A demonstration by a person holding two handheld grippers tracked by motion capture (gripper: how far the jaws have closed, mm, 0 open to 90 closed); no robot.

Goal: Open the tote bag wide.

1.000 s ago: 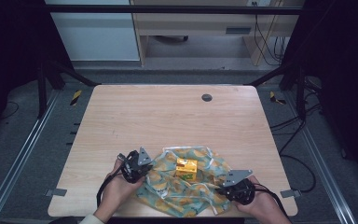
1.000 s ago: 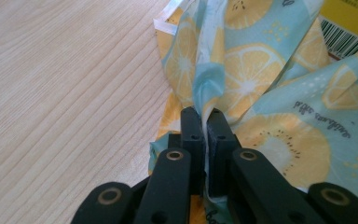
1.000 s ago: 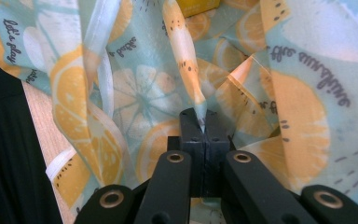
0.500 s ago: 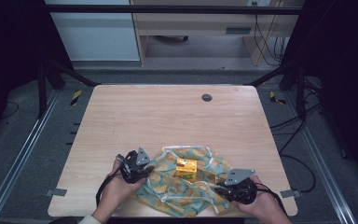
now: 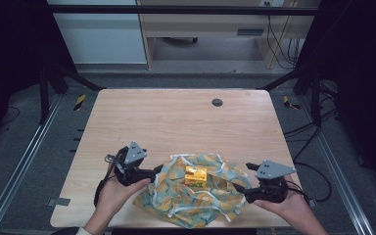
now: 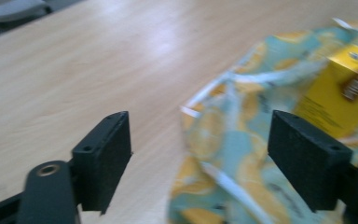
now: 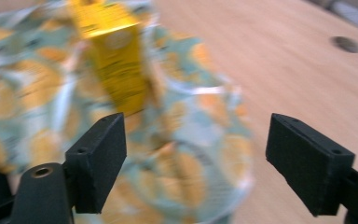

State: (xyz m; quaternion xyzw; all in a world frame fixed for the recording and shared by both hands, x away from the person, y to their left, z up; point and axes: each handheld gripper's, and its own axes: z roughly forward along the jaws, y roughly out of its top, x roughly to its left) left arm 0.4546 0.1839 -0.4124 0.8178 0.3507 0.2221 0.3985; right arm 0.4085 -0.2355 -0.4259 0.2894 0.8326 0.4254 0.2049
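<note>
A teal and orange patterned cloth with white trim (image 5: 196,196) lies crumpled near the table's front edge. A small yellow box (image 5: 196,175) rests on its middle. My left gripper (image 5: 157,171) is at the cloth's left edge, open; in the left gripper view (image 6: 200,149) the cloth's edge (image 6: 242,154) lies between its jaws and the yellow box (image 6: 340,98) is at the right. My right gripper (image 5: 237,188) is at the cloth's right edge, open; in the right gripper view (image 7: 196,158) the cloth (image 7: 186,149) spreads between the jaws with the box (image 7: 116,70) beyond.
The wooden table (image 5: 176,122) has a dark round grommet (image 5: 217,102) near its far edge. A metal frame and cables surround the table; a cabinet and shelf stand behind it.
Both grippers have moved slightly inward toward the cloth's edges. The cloth and box have stayed in place.
</note>
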